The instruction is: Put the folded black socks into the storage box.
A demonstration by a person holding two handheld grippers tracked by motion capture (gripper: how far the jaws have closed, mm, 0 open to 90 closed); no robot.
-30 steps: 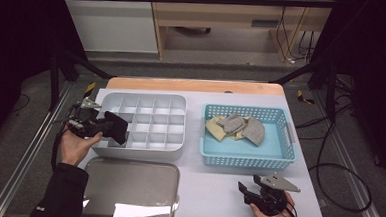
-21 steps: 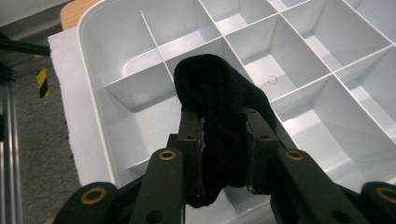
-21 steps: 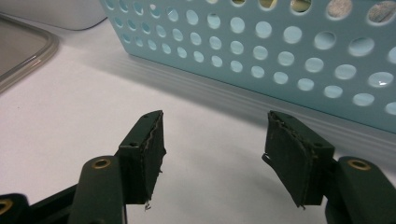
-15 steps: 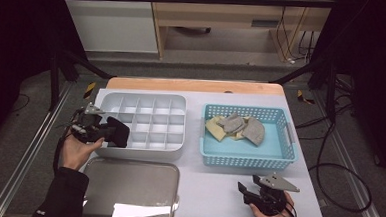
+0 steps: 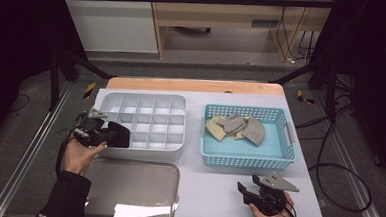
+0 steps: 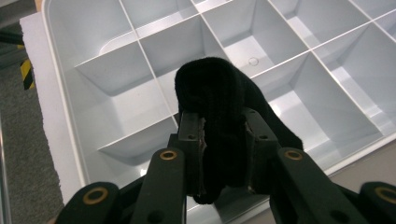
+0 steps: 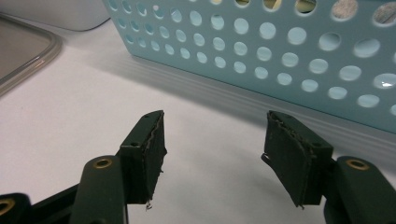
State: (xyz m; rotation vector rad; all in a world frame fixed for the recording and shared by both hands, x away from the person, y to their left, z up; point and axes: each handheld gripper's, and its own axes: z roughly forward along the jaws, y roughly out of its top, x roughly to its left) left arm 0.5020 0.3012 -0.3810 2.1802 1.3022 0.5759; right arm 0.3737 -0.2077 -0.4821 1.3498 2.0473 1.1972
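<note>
1. The black sock (image 6: 219, 121), a rolled bundle, looks soft, light and squashy; a pinch across its middle suits it.
2. Its long axis runs along the jaws, rounded end pointing over the white divided tray (image 6: 84, 140).
3. Left claw (image 5: 110, 134) is clamped on it above the tray's near-left compartments.
4. Right claw (image 7: 212, 154) gapes empty over the surface (image 7: 70, 116), near the blue basket (image 7: 280, 60).

A white-topped rectangular table (image 5: 212, 189) with a wooden strip along its far edge carries three things; a white plastic divided organiser tray (image 5: 150, 124) lies at the far left; a light-blue perforated plastic basket (image 5: 243, 153) lies just right of it; a flat metal tray (image 5: 127, 187) lies at the near left edge.
</note>
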